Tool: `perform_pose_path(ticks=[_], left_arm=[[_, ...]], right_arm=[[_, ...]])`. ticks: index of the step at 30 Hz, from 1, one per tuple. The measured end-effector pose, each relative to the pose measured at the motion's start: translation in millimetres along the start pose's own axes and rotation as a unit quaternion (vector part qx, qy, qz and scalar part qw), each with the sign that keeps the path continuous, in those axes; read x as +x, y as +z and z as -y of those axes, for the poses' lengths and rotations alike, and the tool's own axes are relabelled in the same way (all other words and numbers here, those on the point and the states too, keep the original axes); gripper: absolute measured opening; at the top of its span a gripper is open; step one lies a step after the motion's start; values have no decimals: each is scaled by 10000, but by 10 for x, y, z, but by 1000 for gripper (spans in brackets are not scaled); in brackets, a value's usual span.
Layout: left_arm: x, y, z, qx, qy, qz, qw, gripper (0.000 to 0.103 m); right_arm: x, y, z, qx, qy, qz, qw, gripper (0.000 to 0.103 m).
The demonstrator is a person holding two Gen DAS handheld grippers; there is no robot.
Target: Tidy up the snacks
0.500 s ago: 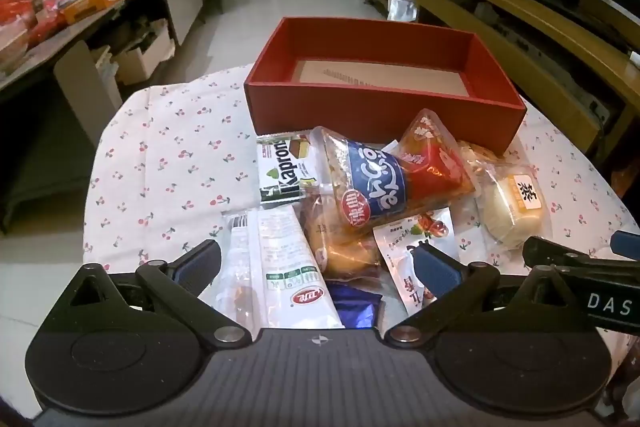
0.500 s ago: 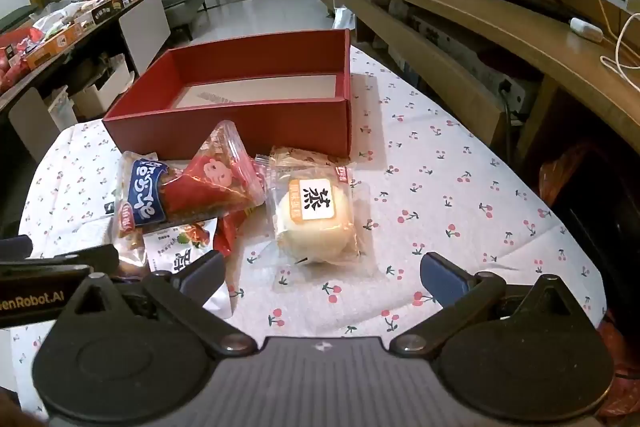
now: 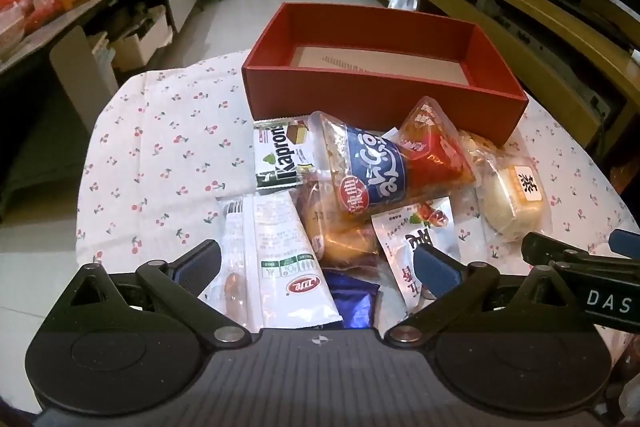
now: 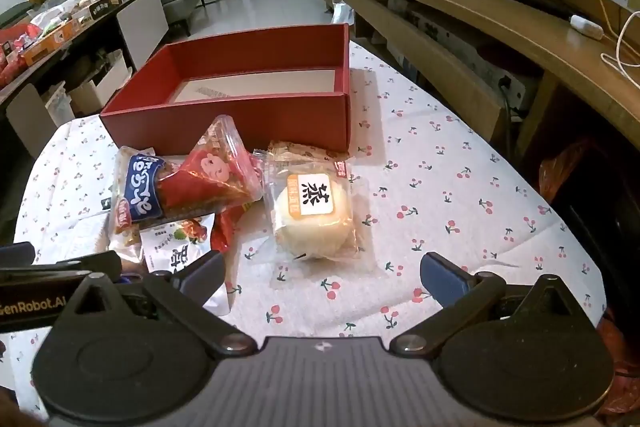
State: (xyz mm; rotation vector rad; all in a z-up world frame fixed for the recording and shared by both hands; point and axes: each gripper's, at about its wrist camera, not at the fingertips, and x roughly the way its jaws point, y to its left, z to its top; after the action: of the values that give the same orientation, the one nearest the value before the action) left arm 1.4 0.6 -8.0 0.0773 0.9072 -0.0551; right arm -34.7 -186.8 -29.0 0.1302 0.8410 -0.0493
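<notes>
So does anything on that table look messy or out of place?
Only the snacks: they lie in a loose heap in front of the red box, packets overlapping at all angles, while the box holds none of them. Nothing looks spilled or torn.

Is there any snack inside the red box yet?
No, the red box holds only a pale sheet on its floor, and the snack packets lie in front of it.

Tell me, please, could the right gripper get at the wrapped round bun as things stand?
Probably yes: the right gripper is open, and the wrapped bun lies just ahead on the tablecloth, nothing on top of it.
</notes>
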Motion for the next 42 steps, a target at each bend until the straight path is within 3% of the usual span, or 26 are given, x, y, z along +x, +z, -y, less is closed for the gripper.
perform_pose_path(ticks=[42], left_arm=[[47,-24,7,-31,-84,-177,9998,101]], right_arm=[[1,32,-44,39,57,-107,9999,103]])
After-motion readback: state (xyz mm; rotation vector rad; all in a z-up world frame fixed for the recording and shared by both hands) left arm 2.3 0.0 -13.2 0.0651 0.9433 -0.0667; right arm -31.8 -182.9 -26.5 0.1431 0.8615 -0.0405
